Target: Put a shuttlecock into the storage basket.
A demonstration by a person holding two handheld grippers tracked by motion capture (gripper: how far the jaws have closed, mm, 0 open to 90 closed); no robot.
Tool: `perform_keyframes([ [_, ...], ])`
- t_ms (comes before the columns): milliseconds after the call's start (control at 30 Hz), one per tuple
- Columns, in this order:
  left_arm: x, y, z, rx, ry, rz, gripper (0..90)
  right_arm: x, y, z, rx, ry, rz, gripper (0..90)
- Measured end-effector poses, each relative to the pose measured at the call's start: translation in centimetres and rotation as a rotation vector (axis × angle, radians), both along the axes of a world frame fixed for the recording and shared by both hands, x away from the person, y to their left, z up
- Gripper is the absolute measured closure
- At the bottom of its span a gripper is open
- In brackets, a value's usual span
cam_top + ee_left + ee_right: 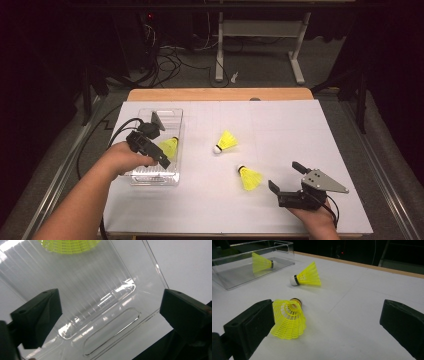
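High view: left gripper (150, 145) hangs over the clear plastic box (135, 177) at left of centre, jaws spread with nothing between them. One yellow shuttlecock (169, 147) lies inside the box, by its right wall, just beside the jaw tips. Left gripper view confirms it: both black jaws wide apart over the ribbed box floor (100, 297), yellow skirt (71, 245) at the top edge of the frame, clear of the jaws.

Two more shuttlecocks lie on the white table (300, 130): one at centre (226, 142), cork down-left, and a nearer one (249, 178) at lower centre, just left of the right gripper (286, 179). The right gripper rests at lower right, jaws spread and empty. In the right gripper view the near shuttlecock (288, 318) sits by the left jaw, skirt toward the camera, off the middle of the gap.

Risks, as I judge them:
- The left jaws are low inside the box; lifting out at a slant could catch the wall and drag or tip the light box.
- The right gripper isn't centred on the near shuttlecock; closing from here would likely push it sideways or crush the soft mesh skirt rather than pinch it.
- A nudged shuttlecock rolls in an arc around its cork and could end up out of reach of the jaws.
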State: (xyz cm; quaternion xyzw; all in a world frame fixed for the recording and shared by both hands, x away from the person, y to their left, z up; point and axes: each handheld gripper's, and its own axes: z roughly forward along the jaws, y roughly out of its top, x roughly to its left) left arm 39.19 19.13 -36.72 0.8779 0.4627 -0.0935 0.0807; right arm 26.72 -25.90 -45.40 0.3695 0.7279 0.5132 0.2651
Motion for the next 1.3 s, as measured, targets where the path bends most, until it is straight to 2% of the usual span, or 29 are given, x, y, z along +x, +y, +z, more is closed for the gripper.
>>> perform_keyframes([
  [67, -0.1, -0.1, 0.0, 0.012, -0.001, -0.013, 0.5, 0.0, 0.0, 0.0, 0.000, 0.000, 0.000, 0.4],
  [367, -0.7, -0.6, 0.5, 0.025, -0.008, -0.004, 0.6, -0.1, 0.0, 0.0, 0.001, -0.004, -0.015, 0.4],
  [467, -0.8, -0.6, 0.5, 0.022, -0.004, 0.007, 0.7, -0.1, 0.0, 0.0, 0.000, -0.004, -0.017, 0.3],
  [633, -1.2, -0.9, 0.8, 0.002, -0.017, -0.012, 0.8, -0.1, 0.0, -0.1, -0.004, 0.001, -0.016, 0.3],
  [700, -1.3, -1.2, 0.8, 0.007, -0.016, -0.023, 0.9, -0.1, 0.1, -0.1, -0.003, 0.002, -0.016, 0.4],
  [767, -1.6, -1.6, 0.7, 0.012, -0.027, -0.028, 0.9, -0.1, 0.1, -0.1, -0.005, 0.002, -0.018, 0.4],
  [1033, -2.4, -3.7, 0.7, 0.016, -0.020, -0.082, 1.1, -0.1, 0.1, 0.0, -0.001, -0.002, -0.020, 0.4],
  [1300, -2.6, -5.8, 0.7, 0.017, -0.022, -0.119, 0.9, -0.2, 0.3, 0.0, -0.003, -0.007, -0.012, 0.4],
])
